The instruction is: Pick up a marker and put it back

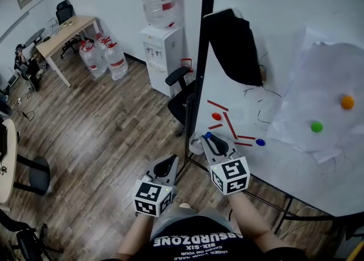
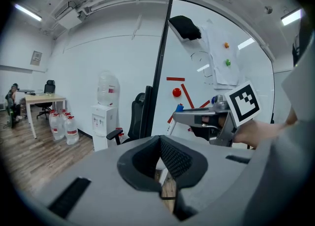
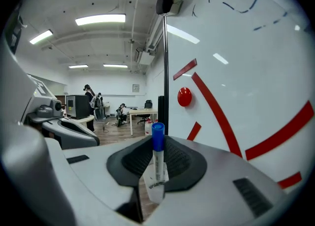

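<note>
Fingers [image 3: 183, 163] of the right gripper [image 3: 157, 167] are pinched in on the marker [image 3: 157, 163], dark pads pressing its white barrel from both sides, and it stands upright between them with the blue cap [image 3: 157, 137] on top. The marker is up in the air, just beside the whiteboard [image 3: 246, 72], close to the red strokes [image 3: 216, 112] and the round red magnet [image 3: 184, 97] near the board's left edge. From the head view the right gripper sits against that same lower left corner of the board, with a blue magnet [image 1: 260, 141] just to its right and a green magnet [image 1: 316, 126] and an orange magnet [image 1: 347, 102] further along on taped-up paper. Over on the other side, the left gripper [image 2: 160, 171] hangs lower and well clear of the board, its fingers [image 2: 179, 160] drawn together with nothing between them. A water dispenser [image 1: 162, 44] stands on the wooden floor [image 1: 102, 135] behind.
</note>
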`<state>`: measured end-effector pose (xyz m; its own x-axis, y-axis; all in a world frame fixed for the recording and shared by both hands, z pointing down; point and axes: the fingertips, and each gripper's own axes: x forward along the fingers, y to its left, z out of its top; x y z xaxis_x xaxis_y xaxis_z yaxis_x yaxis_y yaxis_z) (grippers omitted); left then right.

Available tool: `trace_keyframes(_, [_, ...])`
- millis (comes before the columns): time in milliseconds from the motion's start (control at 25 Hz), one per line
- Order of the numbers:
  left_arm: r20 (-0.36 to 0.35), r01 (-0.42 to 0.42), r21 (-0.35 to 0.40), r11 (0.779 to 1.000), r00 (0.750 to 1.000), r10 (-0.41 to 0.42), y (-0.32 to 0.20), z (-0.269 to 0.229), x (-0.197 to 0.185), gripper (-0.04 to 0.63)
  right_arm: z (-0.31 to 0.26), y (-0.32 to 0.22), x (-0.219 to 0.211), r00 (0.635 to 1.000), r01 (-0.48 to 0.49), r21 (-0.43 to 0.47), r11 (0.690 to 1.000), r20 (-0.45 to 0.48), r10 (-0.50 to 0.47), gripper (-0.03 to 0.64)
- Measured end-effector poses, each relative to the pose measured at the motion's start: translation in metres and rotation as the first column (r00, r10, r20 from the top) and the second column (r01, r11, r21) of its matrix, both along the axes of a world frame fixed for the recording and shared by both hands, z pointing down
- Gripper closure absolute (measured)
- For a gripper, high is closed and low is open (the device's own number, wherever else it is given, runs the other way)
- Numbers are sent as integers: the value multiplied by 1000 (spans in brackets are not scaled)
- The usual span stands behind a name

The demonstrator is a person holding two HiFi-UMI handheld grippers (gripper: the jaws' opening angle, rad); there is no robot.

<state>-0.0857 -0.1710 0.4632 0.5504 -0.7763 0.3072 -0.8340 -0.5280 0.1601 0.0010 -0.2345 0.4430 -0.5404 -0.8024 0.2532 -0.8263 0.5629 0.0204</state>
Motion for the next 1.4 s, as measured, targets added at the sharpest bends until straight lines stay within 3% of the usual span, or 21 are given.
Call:
trace_keyframes(920, [-2,4,9,1000,1000,-4,13,-4,7,588,-47,41,12,998,28,82,996,61,-33,554])
trace_keyframes(1400, [4,19,23,1000,1000,-19,8,-8,6,588,-36,59,15,997,40,51,998,64,-44,554])
